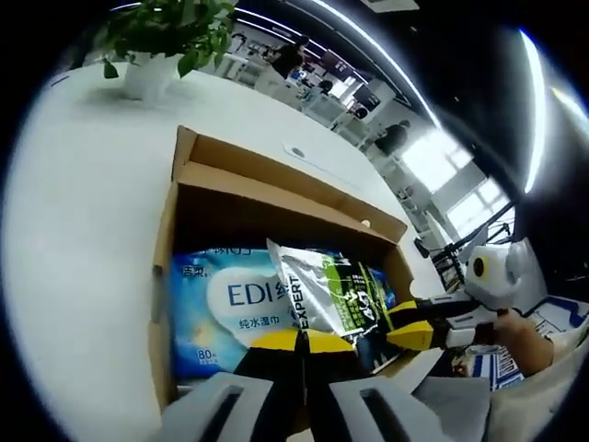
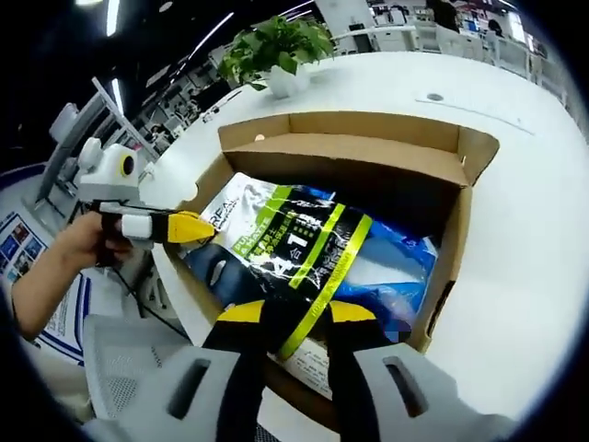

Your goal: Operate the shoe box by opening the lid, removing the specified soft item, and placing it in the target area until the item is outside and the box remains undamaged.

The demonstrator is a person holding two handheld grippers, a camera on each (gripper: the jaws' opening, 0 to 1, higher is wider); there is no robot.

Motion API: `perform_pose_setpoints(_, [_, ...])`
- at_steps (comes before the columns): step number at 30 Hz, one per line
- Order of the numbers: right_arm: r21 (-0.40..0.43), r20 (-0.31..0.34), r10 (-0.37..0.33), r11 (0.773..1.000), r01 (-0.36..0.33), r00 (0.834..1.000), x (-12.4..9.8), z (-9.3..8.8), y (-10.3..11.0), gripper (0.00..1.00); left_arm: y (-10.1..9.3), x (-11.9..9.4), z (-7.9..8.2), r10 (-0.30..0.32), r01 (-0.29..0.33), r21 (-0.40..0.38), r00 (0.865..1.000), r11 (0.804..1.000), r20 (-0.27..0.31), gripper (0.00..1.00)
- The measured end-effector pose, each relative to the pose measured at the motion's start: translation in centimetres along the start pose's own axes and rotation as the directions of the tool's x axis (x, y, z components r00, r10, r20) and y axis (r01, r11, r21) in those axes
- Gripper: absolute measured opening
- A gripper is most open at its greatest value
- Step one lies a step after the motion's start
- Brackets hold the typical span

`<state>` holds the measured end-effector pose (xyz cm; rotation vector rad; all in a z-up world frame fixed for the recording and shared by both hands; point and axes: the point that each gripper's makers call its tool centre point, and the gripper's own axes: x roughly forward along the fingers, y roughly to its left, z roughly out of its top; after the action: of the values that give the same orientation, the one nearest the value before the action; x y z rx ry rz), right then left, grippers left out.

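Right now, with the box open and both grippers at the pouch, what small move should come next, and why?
Probably lift the silver pouch straight up. The right gripper is pinching its near edge, the left gripper is also at it, and it lies on the blue wipes pack inside the open shoe box, whose lid is already back.

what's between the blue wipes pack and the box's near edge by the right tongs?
The black-and-green pouch lies there, on top of the blue wipes pack, reaching the box edge at the right tongs, as the right gripper view shows.
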<state>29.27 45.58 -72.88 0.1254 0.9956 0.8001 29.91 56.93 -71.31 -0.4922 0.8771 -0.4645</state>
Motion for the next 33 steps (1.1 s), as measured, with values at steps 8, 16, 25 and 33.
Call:
perform_pose_setpoints(8, [0.022,0.034,0.03,0.999,-0.03,0.999,0.0,0.3,0.8,0.11,0.2,-0.1,-0.3,0.007,-0.007,0.0,1.0,1.0,0.007,0.0])
perform_pose_setpoints(16, [-0.003,0.024,0.016,1.0,-0.016,1.0,0.4,-0.1,0.8,0.04,-0.2,-0.4,0.4,-0.005,0.004,0.011,0.999,1.0,0.04,0.0])
perform_pose_setpoints(25, [-0.024,0.04,0.019,1.0,-0.018,0.999,-0.1,0.2,0.9,0.02,-0.8,-0.6,0.7,-0.005,0.004,0.025,0.998,1.0,0.057,0.0])
perform_pose_setpoints(33, [-0.008,0.075,0.019,1.0,-0.018,0.997,-1.4,1.2,0.8,0.01,-1.8,-0.8,1.5,-0.008,0.005,0.055,0.998,0.998,0.064,0.0])
